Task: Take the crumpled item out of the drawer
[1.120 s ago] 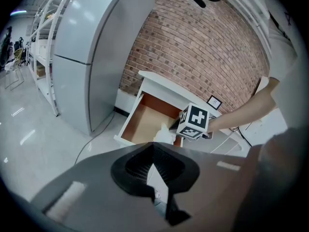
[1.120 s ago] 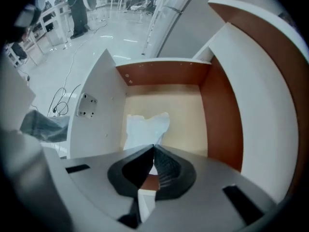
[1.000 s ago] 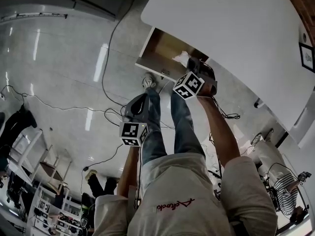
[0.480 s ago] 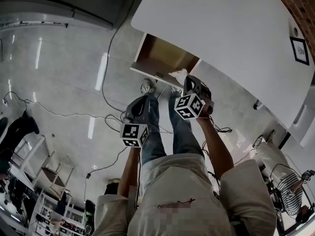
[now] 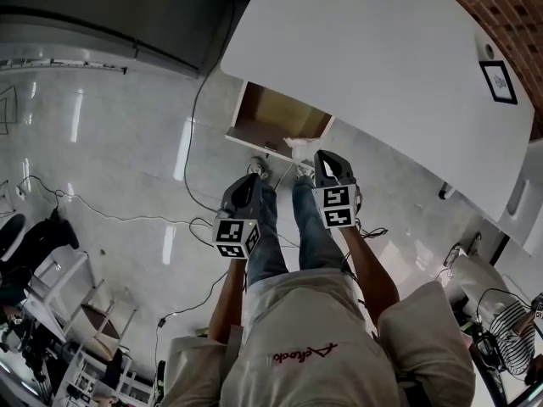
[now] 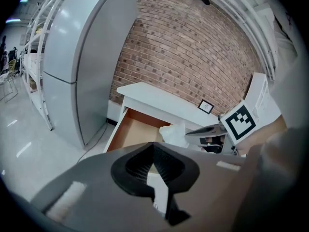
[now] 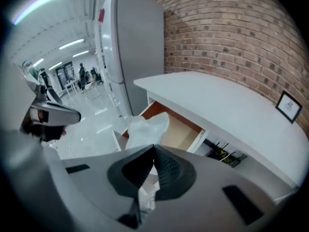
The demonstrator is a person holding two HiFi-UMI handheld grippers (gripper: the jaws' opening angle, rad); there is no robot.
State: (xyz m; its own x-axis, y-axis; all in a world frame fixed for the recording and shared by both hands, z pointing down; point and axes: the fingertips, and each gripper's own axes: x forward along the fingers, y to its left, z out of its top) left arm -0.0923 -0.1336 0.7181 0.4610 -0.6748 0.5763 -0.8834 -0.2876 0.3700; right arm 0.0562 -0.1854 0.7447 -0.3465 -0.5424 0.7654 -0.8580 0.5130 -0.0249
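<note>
Brick wall (image 7: 231,28) behind white table (image 5: 382,66); drawer (image 5: 273,117) under the tabletop stands open; right gripper (image 7: 153,151) jaws pinched tight on the crumpled item (image 7: 145,127); item is white, up at the drawer's front edge, near its right corner; left gripper (image 6: 153,146) jaws together, nothing between them, just beside the right one over the floor (image 5: 110,142).

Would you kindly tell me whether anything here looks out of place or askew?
The wooden drawer of the white table stands pulled open. The crumpled white item hangs clamped in the shut right gripper, by the drawer's front edge. Nothing else stands out.
</note>
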